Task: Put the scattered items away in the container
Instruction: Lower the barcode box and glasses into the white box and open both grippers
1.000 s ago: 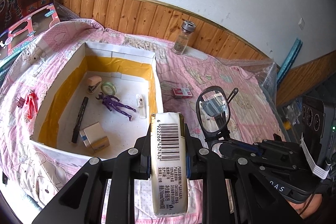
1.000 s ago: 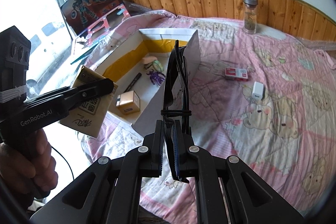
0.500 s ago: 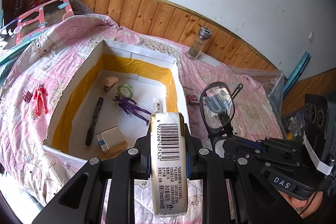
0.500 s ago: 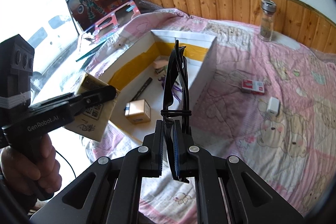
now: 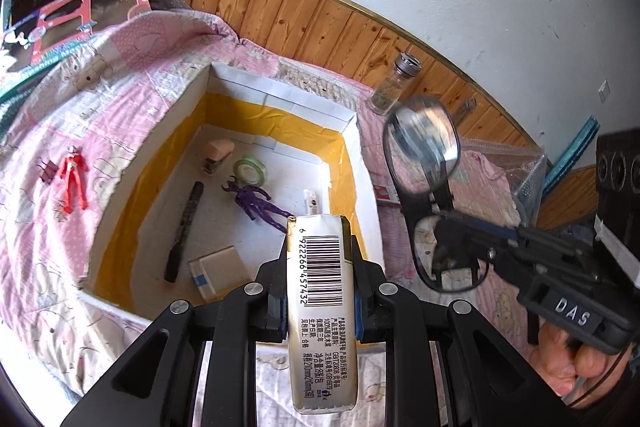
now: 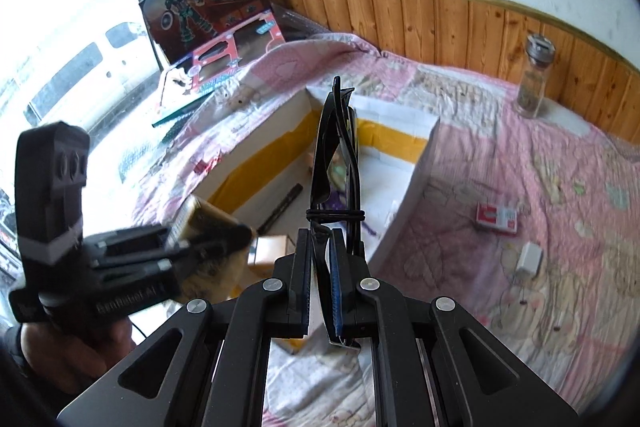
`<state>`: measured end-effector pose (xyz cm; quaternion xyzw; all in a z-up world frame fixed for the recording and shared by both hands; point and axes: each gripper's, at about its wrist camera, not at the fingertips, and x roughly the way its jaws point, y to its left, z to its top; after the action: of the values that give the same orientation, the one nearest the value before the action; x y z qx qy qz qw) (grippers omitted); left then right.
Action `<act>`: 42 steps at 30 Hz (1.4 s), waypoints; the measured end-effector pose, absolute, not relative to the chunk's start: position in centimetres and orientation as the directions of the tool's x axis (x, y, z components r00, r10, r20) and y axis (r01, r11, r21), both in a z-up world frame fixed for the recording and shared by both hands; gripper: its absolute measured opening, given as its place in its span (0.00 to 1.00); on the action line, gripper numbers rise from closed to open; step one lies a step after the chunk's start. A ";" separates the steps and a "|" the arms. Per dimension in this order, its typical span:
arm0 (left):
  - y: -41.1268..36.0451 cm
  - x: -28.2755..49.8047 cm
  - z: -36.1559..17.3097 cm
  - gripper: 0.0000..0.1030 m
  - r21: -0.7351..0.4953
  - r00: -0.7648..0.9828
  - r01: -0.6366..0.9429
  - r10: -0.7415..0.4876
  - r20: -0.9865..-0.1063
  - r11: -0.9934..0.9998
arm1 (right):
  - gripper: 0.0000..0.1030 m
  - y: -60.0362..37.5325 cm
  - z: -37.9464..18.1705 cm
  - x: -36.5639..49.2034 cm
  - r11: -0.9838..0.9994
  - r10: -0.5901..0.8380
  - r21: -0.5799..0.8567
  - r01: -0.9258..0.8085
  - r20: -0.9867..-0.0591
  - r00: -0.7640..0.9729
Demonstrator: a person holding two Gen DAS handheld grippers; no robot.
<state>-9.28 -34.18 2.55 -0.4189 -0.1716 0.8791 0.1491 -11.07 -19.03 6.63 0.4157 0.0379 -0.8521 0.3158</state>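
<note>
Pink quilted bedding (image 5: pixel 132 75) covers the surface before us, backed by wood panelling (image 6: pixel 440 23) under a white wall, and on it sits our open white box (image 5: pixel 280 93) with yellow tape round its inner walls. Our left gripper (image 5: pixel 320 269) has its fingers pressed against both sides of a tissue pack (image 5: pixel 322 291), barcode side up, which hangs over the near right corner of the box. Our right gripper (image 6: pixel 319 289) is clamped on a pair of black-framed glasses (image 6: pixel 334 151), folded and bound with a thin band, standing upright above the near edge of the box; in the left view they sit just right of the box's right wall. Already lying inside the box are a purple figure (image 5: pixel 258 205), a black marker (image 5: pixel 184 229), a roll of tape (image 5: pixel 250 169), a small stapler (image 5: pixel 216 155), a small cardboard box (image 5: pixel 218 271) and a little white tube (image 5: pixel 311 203). Outside, on the quilt, a red figure (image 5: pixel 72 175) lies left of the box, with a dark red binder clip (image 5: pixel 47 171) just beside it; a red and white card box (image 6: pixel 496 218) and a white charger (image 6: pixel 529 257) lie to its right, and a glass jar (image 6: pixel 534 83) stands by the panelling. A toy package (image 6: pixel 208 11) leans at the far left.
</note>
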 end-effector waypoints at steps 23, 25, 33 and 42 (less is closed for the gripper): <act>-31.4 -13.4 -0.6 0.22 -0.468 -0.524 -0.120 0.457 -0.719 -0.875 | 0.08 -25.5 6.9 -18.9 -0.721 -0.429 0.002 0.693 -0.786 -0.444; -31.5 -13.5 -0.7 0.22 -0.463 -0.526 -0.113 0.448 -0.723 -0.879 | 0.08 -26.0 6.2 -19.7 -0.711 -0.413 -0.014 0.703 -0.801 -0.434; -32.1 -14.1 -1.9 0.22 -0.483 -0.499 -0.061 0.445 -0.743 -0.874 | 0.08 -27.1 2.8 -23.5 -0.695 -0.354 -0.019 0.719 -0.861 -0.365; -32.1 -16.2 -3.7 0.52 -0.517 -0.437 -0.015 0.471 -0.766 -0.856 | 0.46 -28.0 -0.9 -26.3 -0.709 -0.273 -0.088 0.700 -0.881 -0.386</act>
<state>-16.17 -32.13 -3.72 -0.5094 -0.2239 0.8175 0.1485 -26.32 -28.01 -0.86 0.4629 0.2308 -0.8000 0.3041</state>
